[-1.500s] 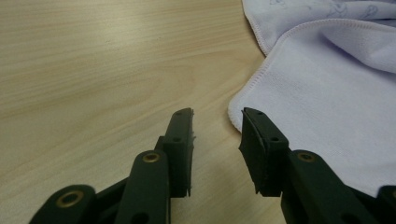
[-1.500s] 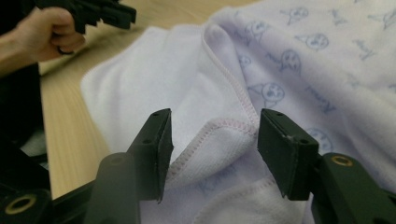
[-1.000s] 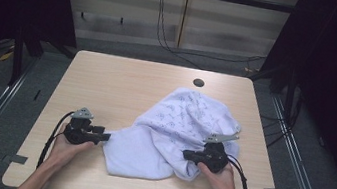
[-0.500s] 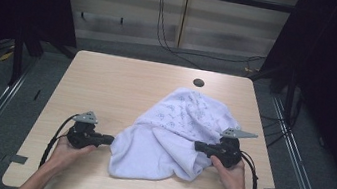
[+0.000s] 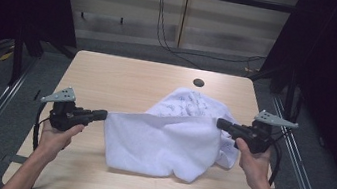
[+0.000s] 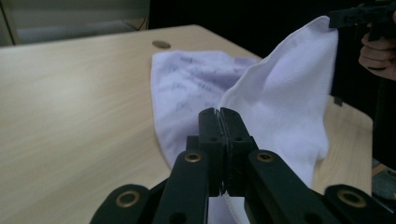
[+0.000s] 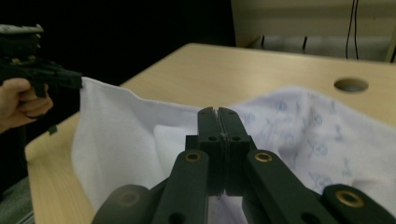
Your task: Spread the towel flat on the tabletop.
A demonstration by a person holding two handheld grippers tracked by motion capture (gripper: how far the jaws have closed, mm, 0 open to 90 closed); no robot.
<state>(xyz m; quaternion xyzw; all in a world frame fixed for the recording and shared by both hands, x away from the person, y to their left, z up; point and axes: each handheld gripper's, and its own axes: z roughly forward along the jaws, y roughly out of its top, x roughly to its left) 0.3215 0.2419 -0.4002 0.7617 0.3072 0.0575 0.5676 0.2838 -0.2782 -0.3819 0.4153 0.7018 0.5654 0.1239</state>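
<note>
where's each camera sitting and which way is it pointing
High view: above the person's side, looking forward and down on the table; both forearms, left gripper and right gripper hold the towel up.
Left gripper view: on the left gripper, looking along its shut jaws across the towel to the right gripper.
Right gripper view: on the right gripper, facing the left gripper across the towel.
Shared: towel, table, its hole.
</note>
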